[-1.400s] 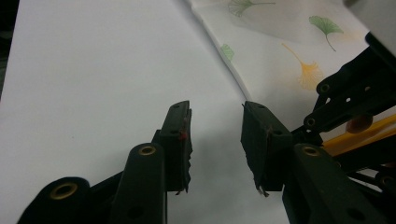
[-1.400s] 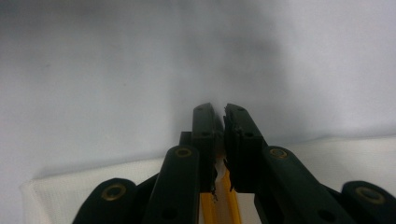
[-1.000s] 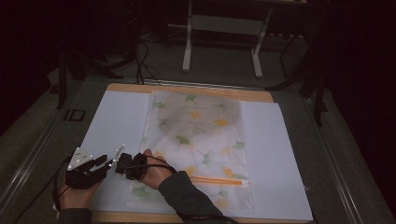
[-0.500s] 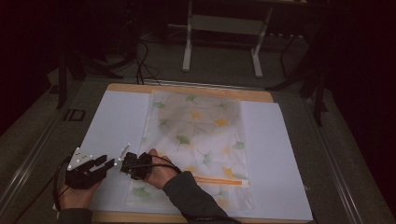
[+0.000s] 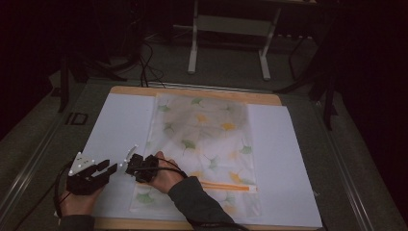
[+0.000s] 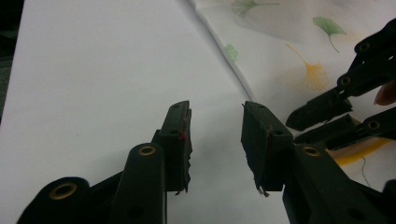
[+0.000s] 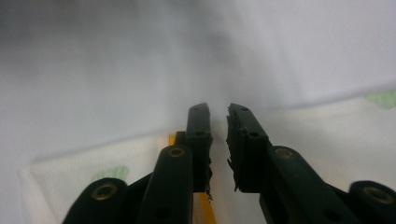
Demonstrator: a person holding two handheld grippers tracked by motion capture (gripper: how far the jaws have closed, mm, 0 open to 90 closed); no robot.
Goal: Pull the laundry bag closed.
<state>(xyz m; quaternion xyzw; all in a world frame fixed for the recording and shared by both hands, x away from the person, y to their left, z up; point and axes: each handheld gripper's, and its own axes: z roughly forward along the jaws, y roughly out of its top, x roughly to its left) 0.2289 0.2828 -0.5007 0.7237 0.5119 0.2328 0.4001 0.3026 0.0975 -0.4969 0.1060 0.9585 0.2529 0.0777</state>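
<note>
The right tongs (image 5: 129,161) have been shifted slightly along the left edge of the ginkgo-print bag (image 5: 202,144), toward its near corner, and the right hand (image 5: 161,173) has been drawn a little nearer to the bag's orange zip strip (image 5: 226,186). The jaws of the right tongs, closed together a second ago, have just been opening; a narrow gap is now seen between them over the bag's edge, with nothing pinched.
</note>
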